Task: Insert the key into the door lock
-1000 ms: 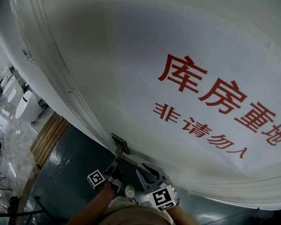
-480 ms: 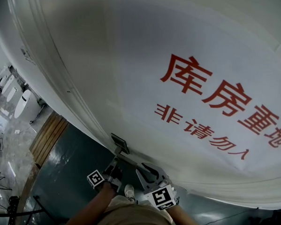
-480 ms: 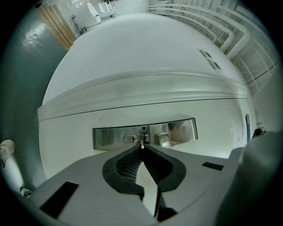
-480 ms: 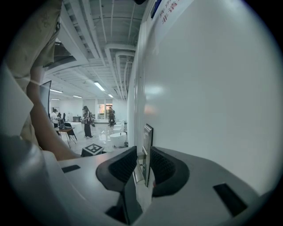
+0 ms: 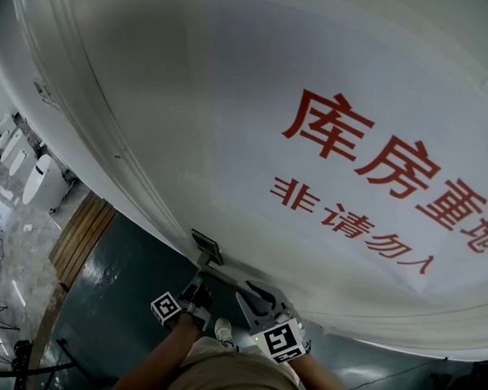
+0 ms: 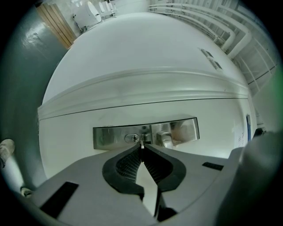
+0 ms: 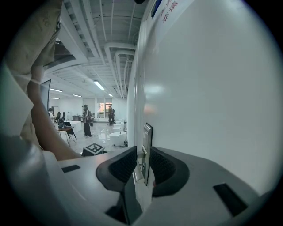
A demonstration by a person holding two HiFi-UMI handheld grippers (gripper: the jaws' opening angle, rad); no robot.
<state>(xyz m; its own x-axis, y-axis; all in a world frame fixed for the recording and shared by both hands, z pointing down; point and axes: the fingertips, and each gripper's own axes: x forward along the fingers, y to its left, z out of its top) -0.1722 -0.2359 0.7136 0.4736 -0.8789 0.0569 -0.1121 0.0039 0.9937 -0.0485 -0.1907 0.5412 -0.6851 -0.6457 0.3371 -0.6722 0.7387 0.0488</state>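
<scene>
A broad white door (image 5: 232, 108) fills most of the head view, with large red lettering (image 5: 361, 147) printed across its right half. Below it lies a glossy dark green floor (image 5: 125, 282), with a strip of pale wooden boards (image 5: 83, 239) at the left. Low on the door is a long brushed-steel lock plate (image 6: 110, 136), seen face-on in the left gripper view. The grey right gripper (image 7: 142, 152) comes at the plate edge-on. Its black ribbed jaws are a narrow gap apart and closed around the silver lever handle (image 7: 138, 172), which fills that gap. The grey left gripper (image 6: 142, 147) points straight at the plate with its jaws pressed together, and their tips pinch a thin silver key (image 6: 142, 144). Between the handle's base and the left part of the plate is a small oval keyhole cylinder (image 6: 131, 138). The key's tip lies over the plate just to the right of the keyhole and is not in it. Whether the tip touches the metal cannot be made out. In the head view both grippers sit close together under the plate, the left one nearer the door's edge.
</scene>
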